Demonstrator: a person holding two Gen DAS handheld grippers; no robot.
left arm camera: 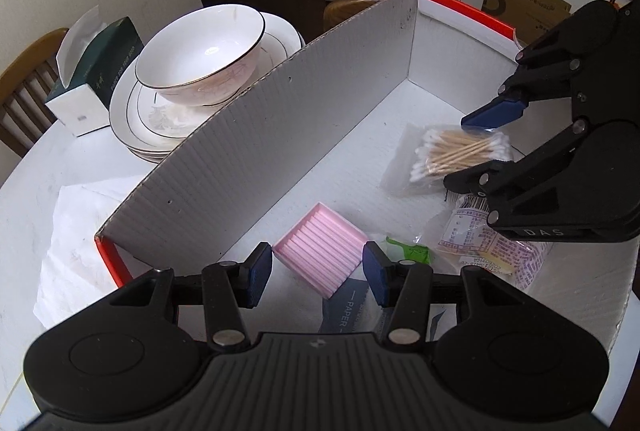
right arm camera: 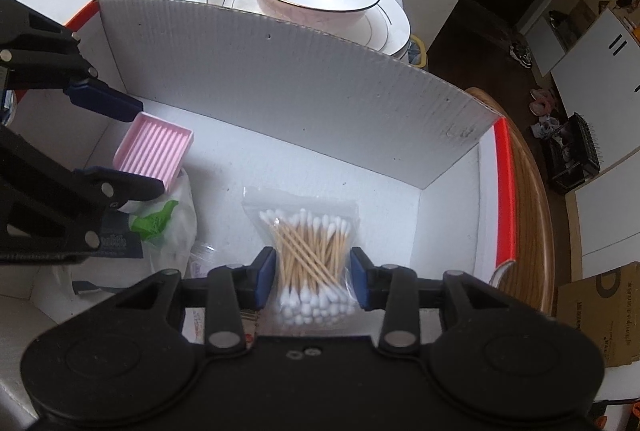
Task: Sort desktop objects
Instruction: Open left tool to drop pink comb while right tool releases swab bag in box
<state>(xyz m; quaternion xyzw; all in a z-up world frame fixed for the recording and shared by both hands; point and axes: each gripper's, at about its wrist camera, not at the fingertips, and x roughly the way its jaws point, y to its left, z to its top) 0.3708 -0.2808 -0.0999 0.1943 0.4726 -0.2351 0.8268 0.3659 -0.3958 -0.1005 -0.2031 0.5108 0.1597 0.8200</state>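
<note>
I see a white table (left arm camera: 24, 215), one box (left arm camera: 280, 135), one bowl (left arm camera: 200, 47); my left gripper (left arm camera: 318, 271) and right gripper (right arm camera: 313, 279) gape narrowly, holding nothing.

Box (left arm camera: 280, 135), plates (left arm camera: 132, 127) on white table (left arm camera: 24, 215)

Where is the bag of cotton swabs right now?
The bag of cotton swabs lies on the floor of the white box, between the right gripper's fingers, right of the pink ridged tray.

"PAPER" reads on a grey-blue packet (left arm camera: 347, 305) in the box; "DAS" is embossed on the right gripper (left arm camera: 482, 147); "PAPER FOR YOUR GOOD" runs along the dark green tissue box (left arm camera: 98, 71).
</note>
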